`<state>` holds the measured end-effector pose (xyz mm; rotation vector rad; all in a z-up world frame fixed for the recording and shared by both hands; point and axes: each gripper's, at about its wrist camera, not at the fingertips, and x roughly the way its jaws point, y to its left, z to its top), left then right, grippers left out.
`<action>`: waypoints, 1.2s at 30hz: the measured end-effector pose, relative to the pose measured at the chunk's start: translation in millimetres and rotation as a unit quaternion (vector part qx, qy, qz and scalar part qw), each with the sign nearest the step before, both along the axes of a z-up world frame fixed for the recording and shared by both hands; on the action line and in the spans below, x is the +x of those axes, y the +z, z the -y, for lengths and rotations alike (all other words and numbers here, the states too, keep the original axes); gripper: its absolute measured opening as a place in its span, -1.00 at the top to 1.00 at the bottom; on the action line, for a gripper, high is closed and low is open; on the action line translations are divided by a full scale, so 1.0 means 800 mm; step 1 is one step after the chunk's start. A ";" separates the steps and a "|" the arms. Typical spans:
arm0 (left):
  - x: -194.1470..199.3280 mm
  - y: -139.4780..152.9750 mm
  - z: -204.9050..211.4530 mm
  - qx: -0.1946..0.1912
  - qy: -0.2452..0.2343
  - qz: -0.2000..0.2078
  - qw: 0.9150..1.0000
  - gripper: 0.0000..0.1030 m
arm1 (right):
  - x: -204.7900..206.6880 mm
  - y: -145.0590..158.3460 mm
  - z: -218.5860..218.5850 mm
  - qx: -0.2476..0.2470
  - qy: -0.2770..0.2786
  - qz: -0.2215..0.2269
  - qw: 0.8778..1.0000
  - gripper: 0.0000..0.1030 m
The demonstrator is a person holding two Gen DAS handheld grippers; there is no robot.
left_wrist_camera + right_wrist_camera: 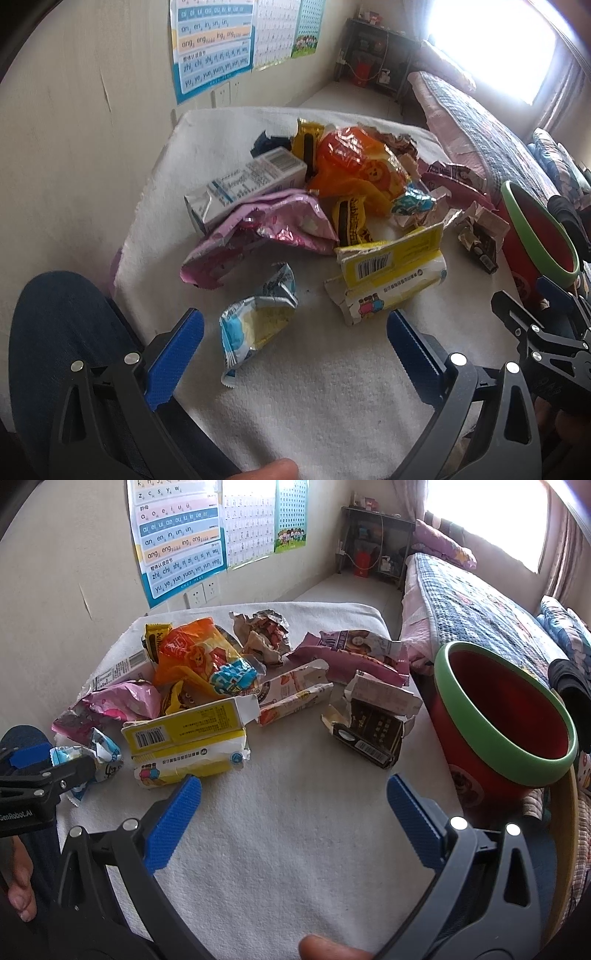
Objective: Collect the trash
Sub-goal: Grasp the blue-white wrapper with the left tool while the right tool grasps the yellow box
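Note:
A pile of trash lies on a white towel-covered table (295,406): a blue-white wrapper (255,325), a torn yellow box (391,277), a pink wrapper (266,232), an orange bag (354,166) and a white carton (247,181). My left gripper (295,332) is open, its blue pads either side of the blue-white wrapper, just above the towel. My right gripper (293,801) is open and empty over bare towel, with the yellow box (188,734) ahead left and a dark torn box (369,731) ahead. A red bin with a green rim (502,720) stands at the right; it also shows in the left wrist view (535,236).
A wall with posters (177,539) runs along the left. A bed with a checked quilt (472,602) lies beyond the bin on the right. A dark shelf (373,542) stands at the back. The person's blue-clad knee (55,332) is at the table's left edge.

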<state>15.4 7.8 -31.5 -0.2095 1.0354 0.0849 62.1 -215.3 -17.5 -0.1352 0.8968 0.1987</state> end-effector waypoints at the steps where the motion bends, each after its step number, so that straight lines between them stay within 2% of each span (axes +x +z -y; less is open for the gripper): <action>1: 0.001 -0.002 -0.001 -0.005 -0.001 -0.005 1.000 -0.84 | 0.001 0.000 0.000 0.001 0.000 -0.001 1.000 -0.93; 6: 0.002 -0.001 -0.007 -0.023 0.005 -0.016 1.000 -0.84 | 0.008 -0.001 0.003 0.021 0.003 -0.022 1.000 -0.93; 14: 0.020 -0.017 -0.025 -0.050 0.023 -0.082 0.995 -0.84 | 0.023 -0.022 -0.013 0.077 0.031 -0.103 0.991 -0.93; 19: 0.038 -0.029 -0.021 -0.031 0.002 -0.114 0.993 -0.84 | 0.035 -0.024 -0.018 0.098 0.020 -0.115 0.988 -0.93; 23: 0.052 -0.037 -0.020 -0.021 -0.013 -0.137 0.990 -0.84 | 0.048 -0.026 -0.021 0.092 0.007 -0.116 0.989 -0.93; 28: 0.066 -0.040 -0.016 0.001 -0.034 -0.150 0.988 -0.83 | 0.064 -0.043 -0.025 0.108 -0.002 -0.149 0.983 -0.93; 33: 0.084 -0.046 -0.018 -0.006 -0.048 -0.164 0.985 -0.82 | 0.082 -0.058 -0.031 0.128 -0.010 -0.166 0.978 -0.93; 36: 0.090 -0.052 -0.022 -0.017 -0.049 -0.170 0.984 -0.80 | 0.096 -0.072 -0.033 0.156 -0.017 -0.193 0.969 -0.86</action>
